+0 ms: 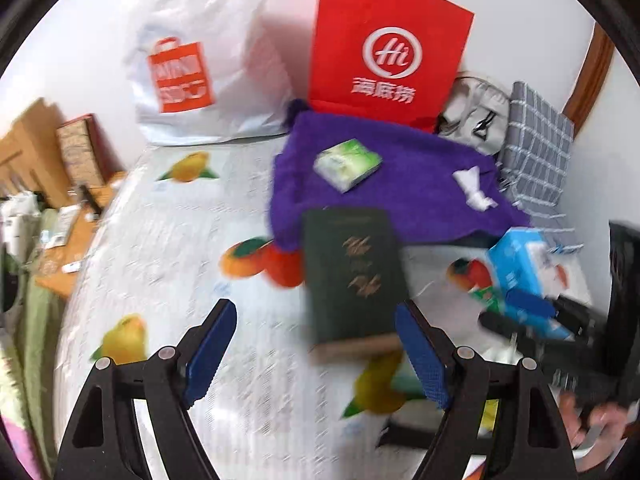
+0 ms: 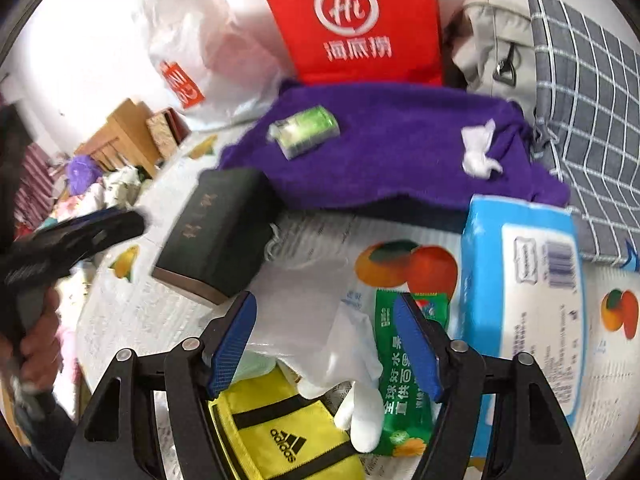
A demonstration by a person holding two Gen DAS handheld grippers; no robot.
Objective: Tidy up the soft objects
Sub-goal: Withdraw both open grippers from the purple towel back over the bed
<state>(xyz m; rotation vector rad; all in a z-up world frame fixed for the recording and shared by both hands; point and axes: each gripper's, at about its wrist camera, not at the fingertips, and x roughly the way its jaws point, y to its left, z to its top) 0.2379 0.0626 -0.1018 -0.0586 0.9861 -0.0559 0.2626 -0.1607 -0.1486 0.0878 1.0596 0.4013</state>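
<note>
A purple towel (image 1: 396,184) lies spread on the fruit-print cover, also in the right wrist view (image 2: 384,140). On it sit a green tissue pack (image 1: 347,163) (image 2: 305,131) and a crumpled white tissue (image 1: 474,188) (image 2: 480,150). A dark green book (image 1: 354,276) (image 2: 218,232) lies at the towel's near edge. My left gripper (image 1: 316,316) is open and empty, just before the book. My right gripper (image 2: 324,316) is open over a white glove (image 2: 348,364), a yellow Adidas pouch (image 2: 280,432) and a green packet (image 2: 404,380).
A blue wipes pack (image 2: 520,300) (image 1: 524,276) lies at the right. A red paper bag (image 1: 384,48) (image 2: 352,20) and a white plastic bag (image 1: 200,60) stand at the wall. A grey bag (image 1: 476,116) and checked cushion (image 2: 592,120) lie at the back right. Wooden furniture (image 1: 40,160) stands left.
</note>
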